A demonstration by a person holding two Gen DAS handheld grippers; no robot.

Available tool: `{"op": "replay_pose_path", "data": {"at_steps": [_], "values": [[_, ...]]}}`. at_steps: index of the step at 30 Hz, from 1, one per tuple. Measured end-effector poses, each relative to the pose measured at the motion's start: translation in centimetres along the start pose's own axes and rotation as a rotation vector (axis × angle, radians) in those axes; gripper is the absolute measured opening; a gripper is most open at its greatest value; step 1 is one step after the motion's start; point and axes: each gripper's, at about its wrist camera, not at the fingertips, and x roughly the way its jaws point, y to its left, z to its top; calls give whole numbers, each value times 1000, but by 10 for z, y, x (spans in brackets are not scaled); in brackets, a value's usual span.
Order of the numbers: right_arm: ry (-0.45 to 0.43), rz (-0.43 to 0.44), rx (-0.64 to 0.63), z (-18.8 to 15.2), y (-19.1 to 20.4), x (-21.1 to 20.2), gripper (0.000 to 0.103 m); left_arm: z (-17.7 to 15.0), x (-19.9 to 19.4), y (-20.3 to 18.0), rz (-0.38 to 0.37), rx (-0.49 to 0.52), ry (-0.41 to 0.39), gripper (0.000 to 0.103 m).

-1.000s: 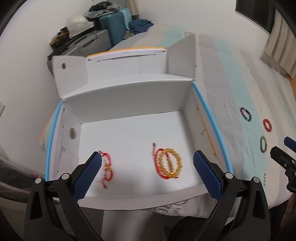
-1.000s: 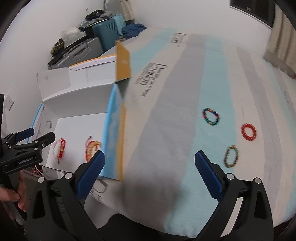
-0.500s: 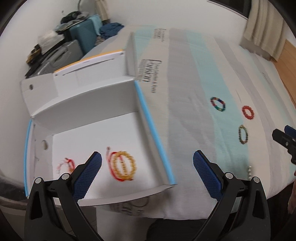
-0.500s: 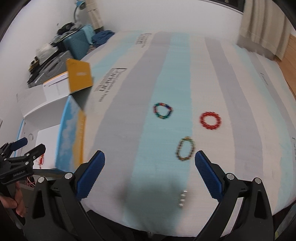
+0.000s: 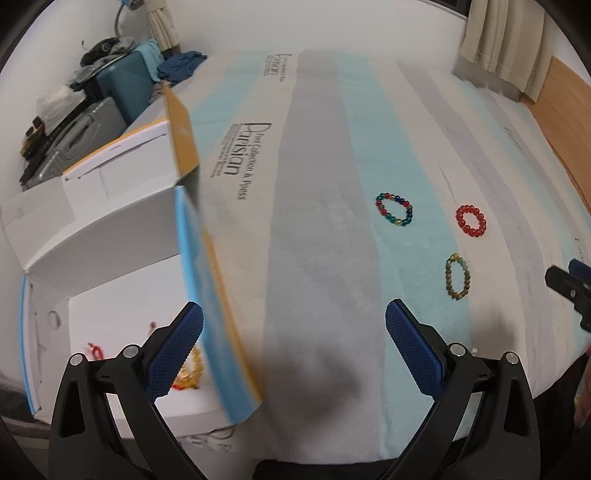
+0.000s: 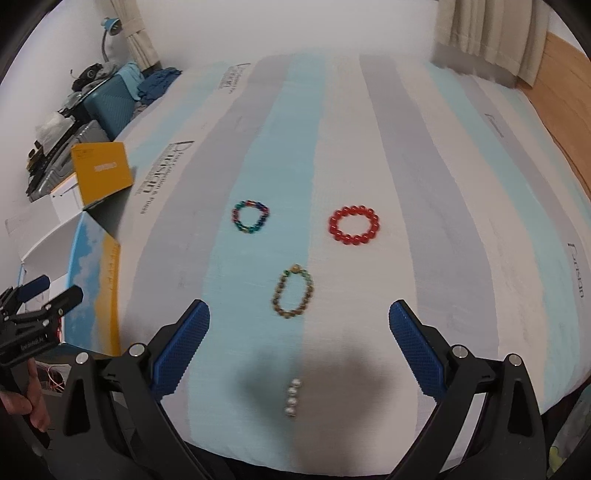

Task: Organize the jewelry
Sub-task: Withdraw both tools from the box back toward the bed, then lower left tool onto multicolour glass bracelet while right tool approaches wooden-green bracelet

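Note:
Three bead bracelets lie on the striped bed: a multicolour one (image 6: 250, 216), a red one (image 6: 354, 225) and a brown-green one (image 6: 293, 291). A short string of pearls (image 6: 292, 398) lies nearest me. My right gripper (image 6: 299, 347) is open and empty, just short of the brown-green bracelet. My left gripper (image 5: 293, 347) is open and empty over the bed beside the open white box (image 5: 110, 221), which holds a yellow bead bracelet (image 5: 190, 373) and red cord pieces (image 5: 94, 349). The bracelets also show in the left wrist view: multicolour (image 5: 394, 209), red (image 5: 470, 220), brown-green (image 5: 458, 276).
The box's right wall (image 5: 210, 295) is blue and orange, with an orange flap (image 6: 101, 173) standing up. Suitcases and clutter (image 5: 110, 92) sit at the far left by the wall. A curtain (image 6: 480, 33) hangs at the far right. The bed's front edge is close below me.
Both grippers have swung to the right, from over the box toward the bracelets on the bed. The right gripper is now centred on the brown-green bracelet and pearls. Both stayed open.

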Motion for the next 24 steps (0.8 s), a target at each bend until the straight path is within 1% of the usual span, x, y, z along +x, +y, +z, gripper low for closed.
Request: {"op": "replay_pose_path", "data": {"at_steps": [5, 10, 17, 20, 24], "values": [[23, -13, 11, -4, -16, 16, 94, 15, 25, -21, -24, 10, 12, 97], [50, -22, 20, -6, -27, 41, 94, 35, 52, -41, -42, 28, 13, 97], [74, -54, -5, -10, -28, 77, 94, 62, 100, -67, -68, 41, 23, 97], [82, -68, -11, -12, -28, 93, 94, 68, 120, -75, -79, 47, 25, 97], [103, -83, -14, -14, -32, 116, 94, 75, 147, -85, -73, 59, 29, 97]]}}
